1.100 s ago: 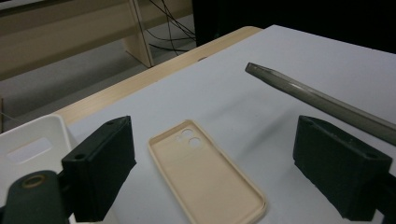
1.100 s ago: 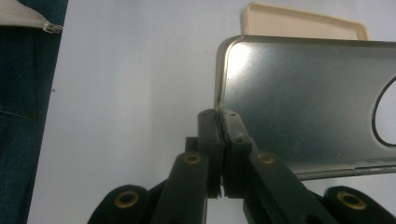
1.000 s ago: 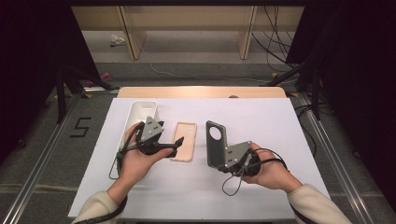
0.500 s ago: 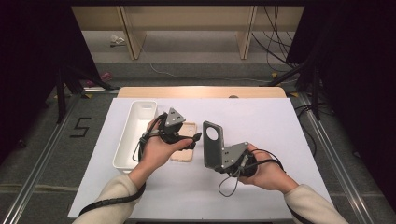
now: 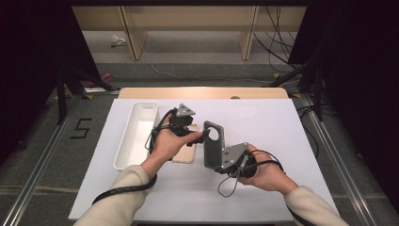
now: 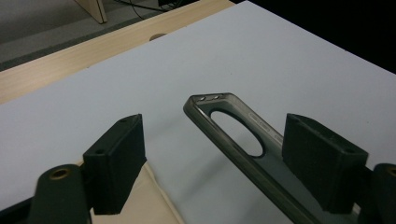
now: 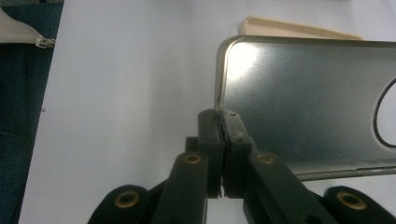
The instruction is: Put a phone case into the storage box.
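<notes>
Right gripper [image 5: 217,159] pinched one edge of the grey phone case [image 5: 212,146] and held it up off the white mat [image 5: 282,141]. Left gripper [image 6: 212,163] stood unclenched, its jaws just closing around the case's camera-hole end without yet pressing it. Beside the case lay a beige phone [image 5: 184,153], with the white tray [image 5: 136,134] beyond. Risk: the thin, one-edge pinch could let the case twist or slip if the left jaws closed off-centre.

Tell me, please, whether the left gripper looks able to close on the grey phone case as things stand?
Probably yes: the left gripper, jaws just closing, already straddles the phone case's free end; nothing lies between, and the right gripper holds it raised.
</notes>
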{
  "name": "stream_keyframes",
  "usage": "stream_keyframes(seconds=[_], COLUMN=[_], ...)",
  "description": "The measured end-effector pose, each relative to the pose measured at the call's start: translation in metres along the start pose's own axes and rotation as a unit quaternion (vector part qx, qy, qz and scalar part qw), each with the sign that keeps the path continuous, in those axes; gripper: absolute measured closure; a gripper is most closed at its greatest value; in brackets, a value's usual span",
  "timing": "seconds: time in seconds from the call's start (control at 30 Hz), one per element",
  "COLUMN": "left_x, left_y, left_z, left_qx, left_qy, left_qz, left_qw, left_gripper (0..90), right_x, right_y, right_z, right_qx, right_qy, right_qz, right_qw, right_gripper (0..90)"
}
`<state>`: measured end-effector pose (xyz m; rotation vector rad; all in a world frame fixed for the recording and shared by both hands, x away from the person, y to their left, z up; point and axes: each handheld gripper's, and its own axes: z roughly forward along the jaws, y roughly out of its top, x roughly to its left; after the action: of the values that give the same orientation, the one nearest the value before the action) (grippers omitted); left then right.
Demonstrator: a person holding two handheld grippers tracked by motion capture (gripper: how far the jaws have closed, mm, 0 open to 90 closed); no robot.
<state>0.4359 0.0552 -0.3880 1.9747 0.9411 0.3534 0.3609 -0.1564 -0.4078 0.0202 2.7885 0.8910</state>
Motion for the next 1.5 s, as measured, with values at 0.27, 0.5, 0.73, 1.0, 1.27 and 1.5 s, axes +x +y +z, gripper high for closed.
stream_keyframes(seconds=[0.27, 0.5, 0.73, 1.0, 1.27, 1.5], left_x=[0.003, 0.009, 0.010, 0.009, 0.009, -0.004], left_y=[0.005, 0.007, 0.004, 0.000, 0.001, 0.006], left_z=[0.012, 0.018, 0.025, 0.030, 0.029, 0.026], left_qx=[0.024, 0.045, 0.055, 0.070, 0.033, 0.004], left_qy=[0.016, 0.024, 0.015, -0.002, -0.005, -0.012], left_qz=[-0.011, -0.038, -0.058, -0.081, -0.105, -0.103], left_qw=[0.9995, 0.9980, 0.9967, 0.9942, 0.9939, 0.9946], left_gripper=[26.1, 30.4, 37.7, 50.2, 65.6, 74.8], right_x=[0.001, 0.001, 0.002, 0.003, 0.005, 0.005], right_y=[0.003, 0.004, 0.005, 0.006, 0.007, 0.004], right_z=[0.002, 0.003, 0.004, 0.004, 0.009, 0.017], right_qx=[0.004, 0.005, 0.006, 0.006, 0.009, 0.018], right_qy=[-0.003, -0.004, -0.007, -0.006, -0.001, 0.012], right_qz=[-0.003, -0.003, -0.007, -0.012, -0.020, -0.019], right_qw=[1.0000, 1.0000, 0.9999, 0.9999, 0.9998, 0.9996], right_gripper=[89.0, 89.0, 89.0, 89.0, 89.0, 89.1])
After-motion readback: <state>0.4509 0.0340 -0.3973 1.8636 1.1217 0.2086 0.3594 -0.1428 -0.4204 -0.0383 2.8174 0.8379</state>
